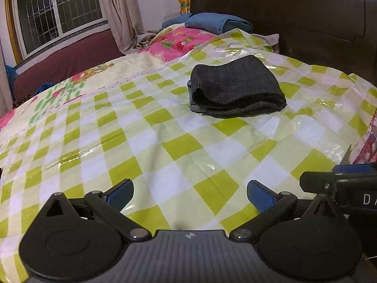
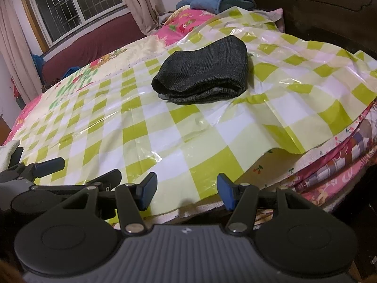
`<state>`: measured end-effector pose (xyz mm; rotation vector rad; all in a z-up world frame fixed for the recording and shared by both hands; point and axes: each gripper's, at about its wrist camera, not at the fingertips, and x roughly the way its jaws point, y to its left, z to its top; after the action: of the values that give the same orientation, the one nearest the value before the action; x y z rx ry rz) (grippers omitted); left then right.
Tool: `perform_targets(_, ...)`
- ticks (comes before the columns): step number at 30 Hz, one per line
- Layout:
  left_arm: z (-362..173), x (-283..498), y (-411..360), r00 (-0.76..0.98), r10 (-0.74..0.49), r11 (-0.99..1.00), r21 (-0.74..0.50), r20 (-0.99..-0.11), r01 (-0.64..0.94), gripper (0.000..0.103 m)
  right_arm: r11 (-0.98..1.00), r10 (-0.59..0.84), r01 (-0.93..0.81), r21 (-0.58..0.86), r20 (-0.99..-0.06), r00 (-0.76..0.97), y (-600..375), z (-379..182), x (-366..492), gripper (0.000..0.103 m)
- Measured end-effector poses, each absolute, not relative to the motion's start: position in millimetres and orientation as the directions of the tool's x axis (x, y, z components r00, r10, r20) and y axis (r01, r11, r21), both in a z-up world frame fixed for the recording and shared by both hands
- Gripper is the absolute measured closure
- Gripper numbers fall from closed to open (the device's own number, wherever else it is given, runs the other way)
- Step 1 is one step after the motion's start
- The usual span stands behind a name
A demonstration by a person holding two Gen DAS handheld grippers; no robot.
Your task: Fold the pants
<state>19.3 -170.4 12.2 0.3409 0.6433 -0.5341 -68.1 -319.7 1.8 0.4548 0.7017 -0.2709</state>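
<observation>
Dark grey pants [image 1: 235, 89] lie folded into a compact stack on the green-and-white checked plastic sheet [image 1: 165, 146] that covers the bed. The right wrist view shows the same folded pants [image 2: 202, 73] far ahead on that sheet [image 2: 165, 127]. My left gripper [image 1: 190, 194] hangs over the sheet's near part, open, nothing between its blue pads. My right gripper [image 2: 186, 192] is also open and empty, held above the sheet's near edge. Both stand well short of the pants. The left gripper's fingers [image 2: 49, 165] show at the left edge of the right wrist view.
A blue folded blanket [image 1: 216, 22] lies at the head of the bed beside the dark wooden headboard [image 1: 306, 18]. A pink patterned bedsheet [image 2: 341, 172] shows under the plastic at the right edge. A window [image 1: 59, 11] with curtains is at the far left.
</observation>
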Motion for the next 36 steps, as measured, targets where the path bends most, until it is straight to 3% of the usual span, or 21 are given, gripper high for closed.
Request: perform_targets(36,11.1,13.0,-167.2,0.684,-0.343,0.810,0.166,-0.644,0.563,0.000,0.867,-0.086,0.388,0.312,-0.673,0.734,-319.1,-1.9,-70.8,0.046)
